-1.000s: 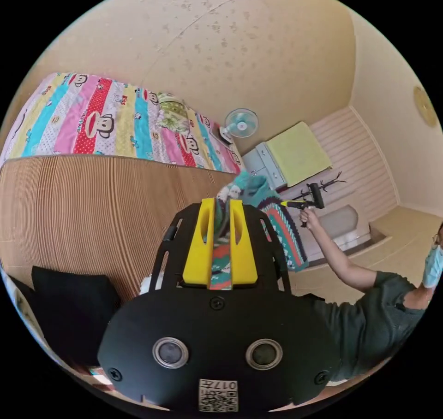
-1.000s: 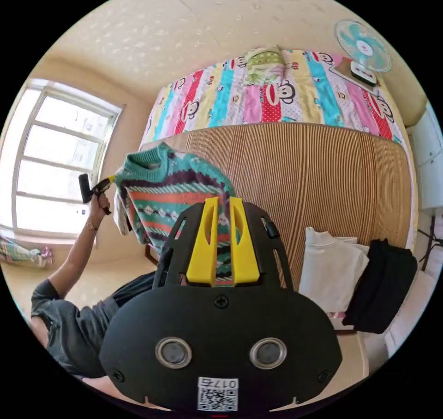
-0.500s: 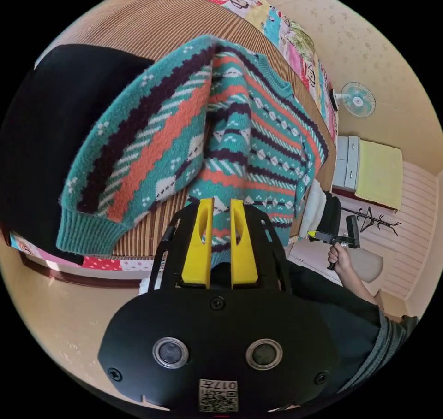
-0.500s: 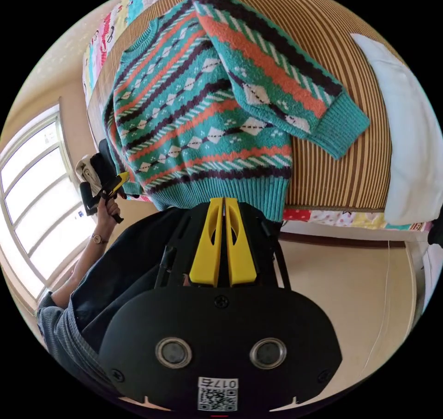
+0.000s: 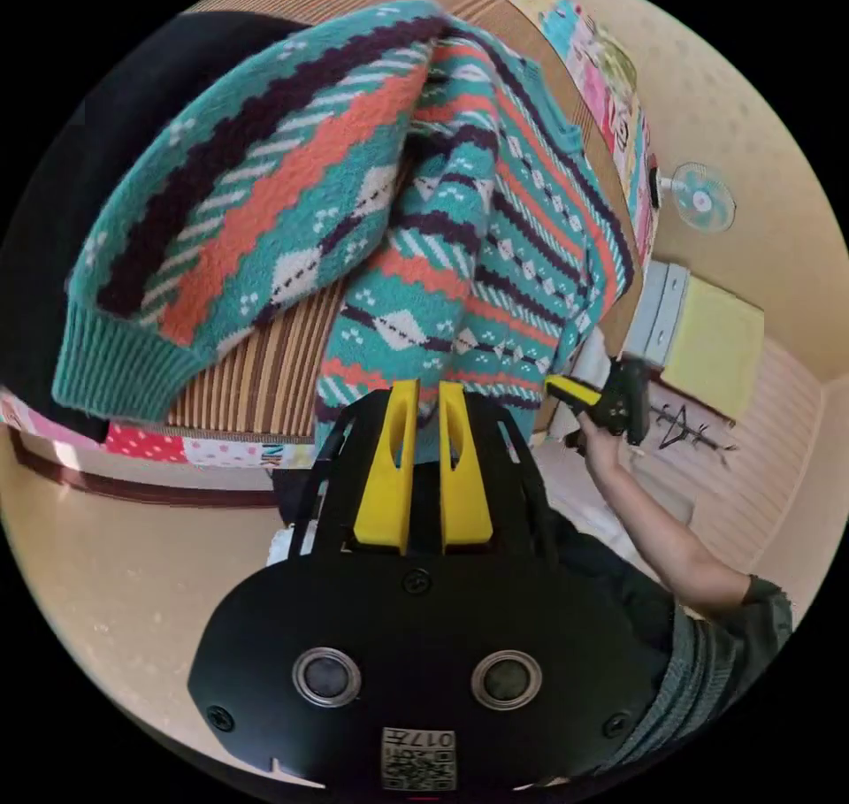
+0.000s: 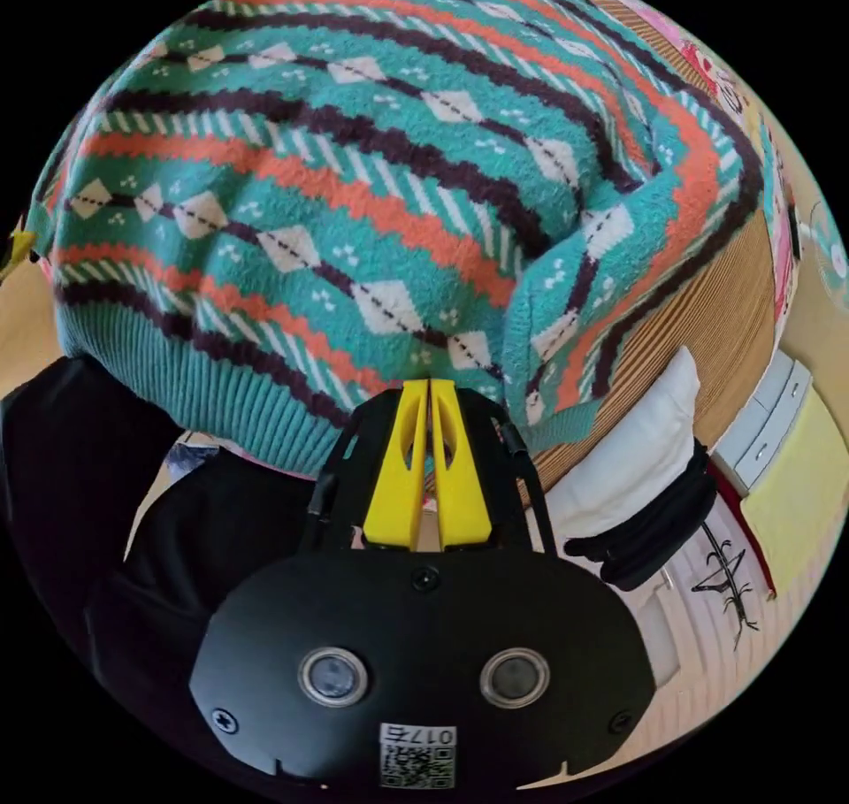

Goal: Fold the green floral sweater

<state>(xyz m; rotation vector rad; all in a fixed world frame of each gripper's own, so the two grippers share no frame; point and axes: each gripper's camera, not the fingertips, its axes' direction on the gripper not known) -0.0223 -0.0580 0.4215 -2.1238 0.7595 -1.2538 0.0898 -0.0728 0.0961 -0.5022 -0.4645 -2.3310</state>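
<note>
We see the sweater [image 5: 460, 247] lying on a brown striped mat [image 5: 256, 371] on the bed. It is green with orange, dark and white bands. It spreads out just past the tips of our left claw [image 5: 423, 390]. One sleeve [image 5: 230, 211] is bent over and lies up and to the left of that claw, with its ribbed cuff hanging near the mat's edge. The left claw's yellow jaws sit with a thin gap between them, right at the sweater's bottom edge. We cannot tell if they pinch the knit.

In the left gripper view, the other claw [image 5: 566, 388] is to the right of ours. A hand [image 5: 601, 437] grips its black handle, and the bare arm is stretched out and up toward the far side of the sweater.

In the right gripper view, the sweater [image 6: 354, 167] is very close, just above our right claw [image 6: 429, 386]. Its jaws are pressed together with nothing seen between them, tips at the ribbed hem [image 6: 212, 388]. To the right of this claw lie a white folded cloth [image 6: 637, 450] and a black one [image 6: 654, 530].
</note>
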